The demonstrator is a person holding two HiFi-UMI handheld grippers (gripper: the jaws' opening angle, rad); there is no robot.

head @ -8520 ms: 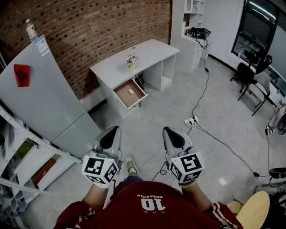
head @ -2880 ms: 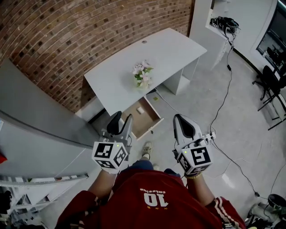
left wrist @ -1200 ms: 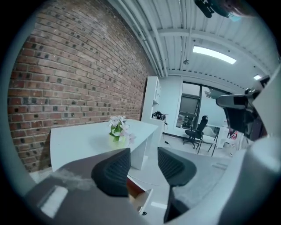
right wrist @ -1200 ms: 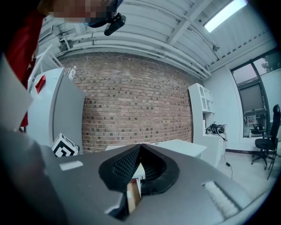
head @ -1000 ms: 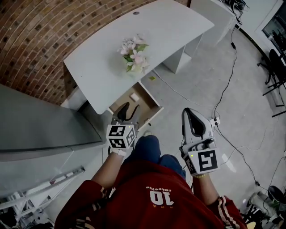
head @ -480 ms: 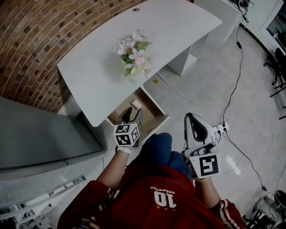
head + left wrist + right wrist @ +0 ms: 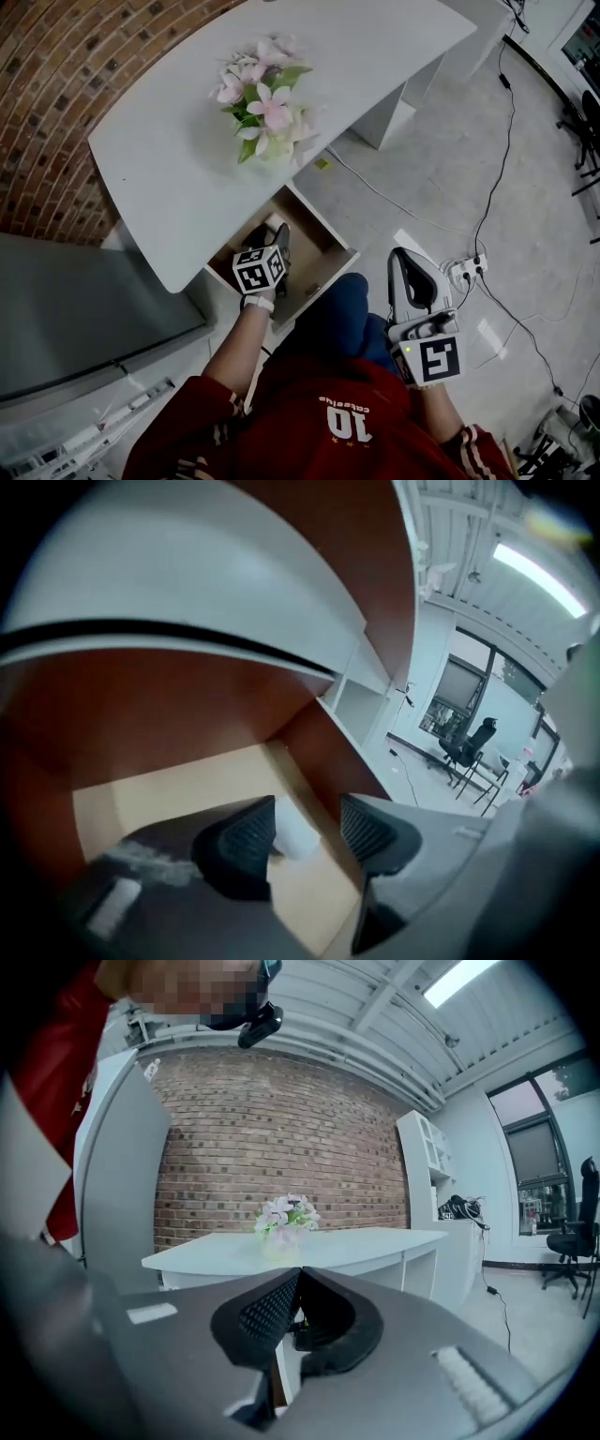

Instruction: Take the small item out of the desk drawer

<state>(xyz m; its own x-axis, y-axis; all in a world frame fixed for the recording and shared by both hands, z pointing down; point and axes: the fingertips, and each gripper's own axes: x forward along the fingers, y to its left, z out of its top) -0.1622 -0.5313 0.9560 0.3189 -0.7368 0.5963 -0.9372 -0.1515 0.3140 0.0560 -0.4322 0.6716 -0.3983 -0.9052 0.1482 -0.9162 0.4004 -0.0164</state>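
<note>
The white desk [image 7: 169, 178] has its wooden drawer [image 7: 319, 251] pulled out. A small white item [image 7: 275, 221] lies at the drawer's back. My left gripper [image 7: 271, 232] reaches down into the drawer. In the left gripper view its jaws [image 7: 307, 832] stand open and have just been opening. The white item [image 7: 296, 836] lies on the drawer floor [image 7: 178, 789] between the fingertips, with neither pad pressing on it. My right gripper [image 7: 400, 255] hangs to the right of the drawer over the floor. It is shut [image 7: 300, 1277] with nothing in it and points level toward the desk [image 7: 309, 1241].
A vase of pink and white flowers [image 7: 264, 103] stands on the desk above the drawer. A brick wall [image 7: 56, 75] runs behind the desk. A power strip [image 7: 464, 270] and cables lie on the floor at the right. My knee [image 7: 333, 314] sits between the grippers.
My left gripper has sunk from just above the drawer down into it, toward the white item. The right gripper has come lower too. The desk and flowers fill more of the head view.
</note>
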